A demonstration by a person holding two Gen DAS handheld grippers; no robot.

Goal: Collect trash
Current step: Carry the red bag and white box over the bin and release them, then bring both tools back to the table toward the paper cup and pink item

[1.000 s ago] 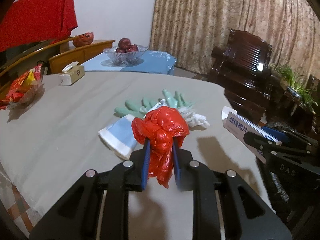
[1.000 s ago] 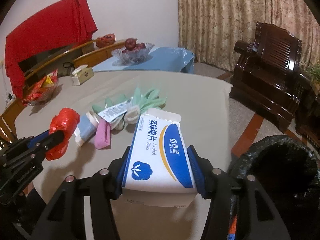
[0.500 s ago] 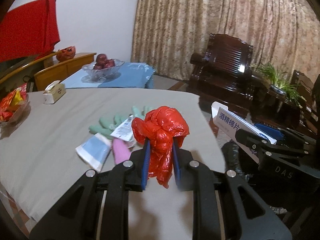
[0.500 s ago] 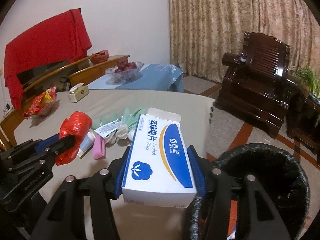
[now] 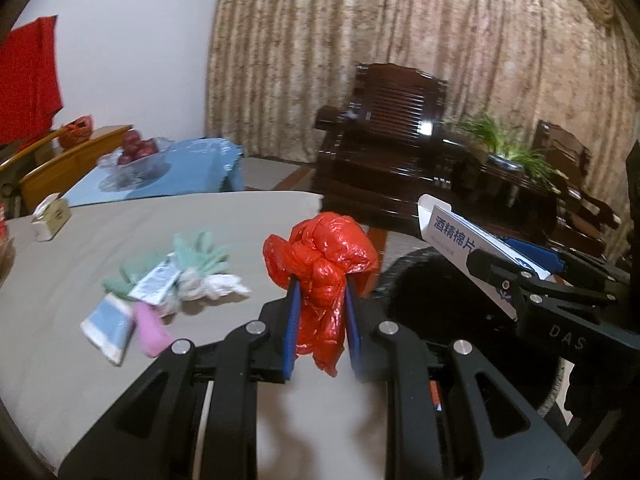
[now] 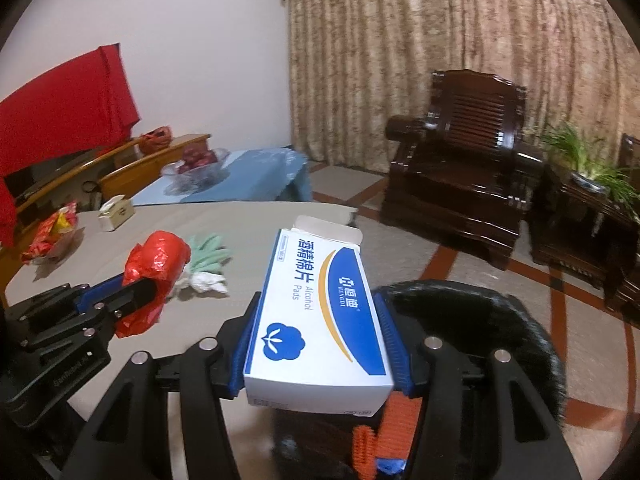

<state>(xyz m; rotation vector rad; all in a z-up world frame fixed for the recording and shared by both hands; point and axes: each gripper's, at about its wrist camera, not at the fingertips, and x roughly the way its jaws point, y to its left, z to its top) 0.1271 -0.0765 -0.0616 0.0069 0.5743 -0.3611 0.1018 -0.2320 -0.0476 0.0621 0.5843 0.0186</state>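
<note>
While pinching a crumpled red bag (image 5: 320, 256), left claw (image 5: 319, 304) nearly closed; right claw (image 6: 320, 320) half-open, gripping alcohol-pad box (image 6: 316, 312).

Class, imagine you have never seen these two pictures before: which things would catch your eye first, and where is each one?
First, the crumpled red plastic bag pinched in the left tool, held above the grey table. Next, the white-and-blue alcohol pads box clamped in the right tool, just over the black-lined bin beside the table. Behind them, a small heap of green gloves and wrappers lies on the table.
</note>
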